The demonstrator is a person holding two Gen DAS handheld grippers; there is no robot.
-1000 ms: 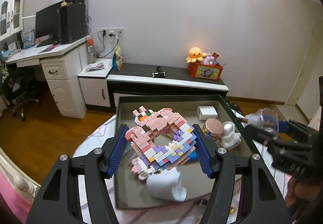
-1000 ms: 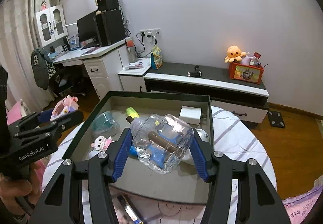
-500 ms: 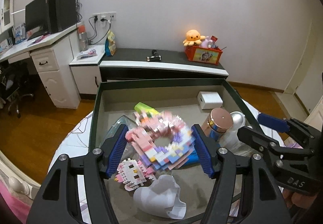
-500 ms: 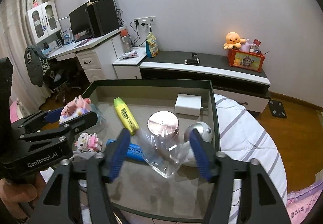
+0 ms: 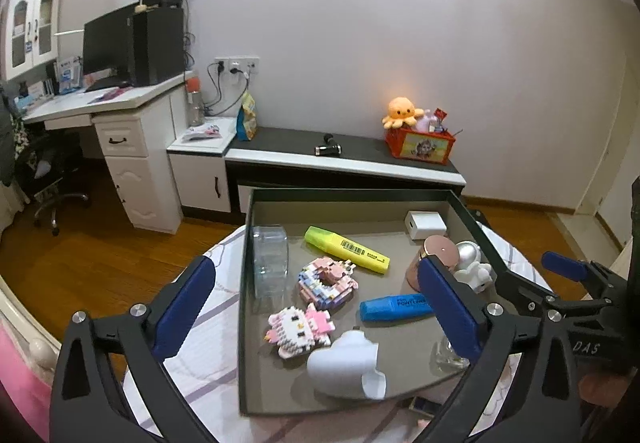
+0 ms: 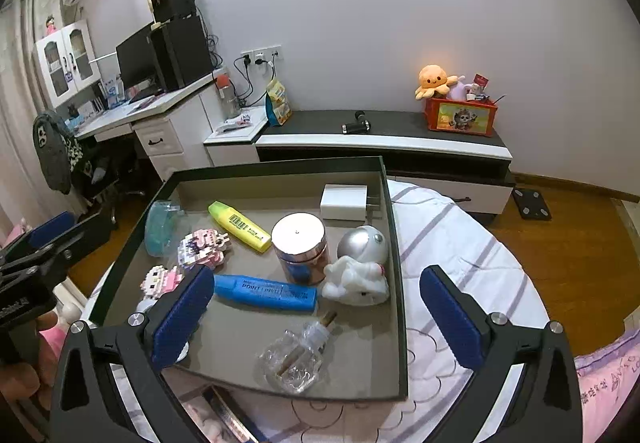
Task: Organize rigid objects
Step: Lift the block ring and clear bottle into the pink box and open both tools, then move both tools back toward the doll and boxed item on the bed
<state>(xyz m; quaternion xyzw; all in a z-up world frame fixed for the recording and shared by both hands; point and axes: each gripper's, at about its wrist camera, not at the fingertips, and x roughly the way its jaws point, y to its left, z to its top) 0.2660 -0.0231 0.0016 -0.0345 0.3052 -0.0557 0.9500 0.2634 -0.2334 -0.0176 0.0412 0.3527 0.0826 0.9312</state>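
A dark open box (image 5: pixel 352 193) (image 6: pixel 396 283) on the round table holds the objects. The pink brick ring (image 5: pixel 326 283) (image 6: pixel 202 247) lies in its middle, with a pink brick cat (image 5: pixel 298 329) (image 6: pixel 160 279) in front. The clear glass bottle (image 6: pixel 298 357) (image 5: pixel 448 357) lies near the box's front right. My left gripper (image 5: pixel 316 307) is open and empty above the box's front. My right gripper (image 6: pixel 316 311) is open and empty above the bottle.
The box also holds a yellow highlighter (image 6: pixel 240 227), a blue marker (image 6: pixel 264 291), a rose-gold jar (image 6: pixel 300 247), a silver and white astronaut figure (image 6: pixel 360 267), a white charger (image 6: pixel 344 201), a clear tub (image 5: pixel 270 263) and a white curved piece (image 5: pixel 346 365). Striped cloth (image 6: pixel 460 255) covers the table.
Both grippers have opened and pulled back. The brick ring has left my left gripper and the glass bottle my right; both now lie in the box.
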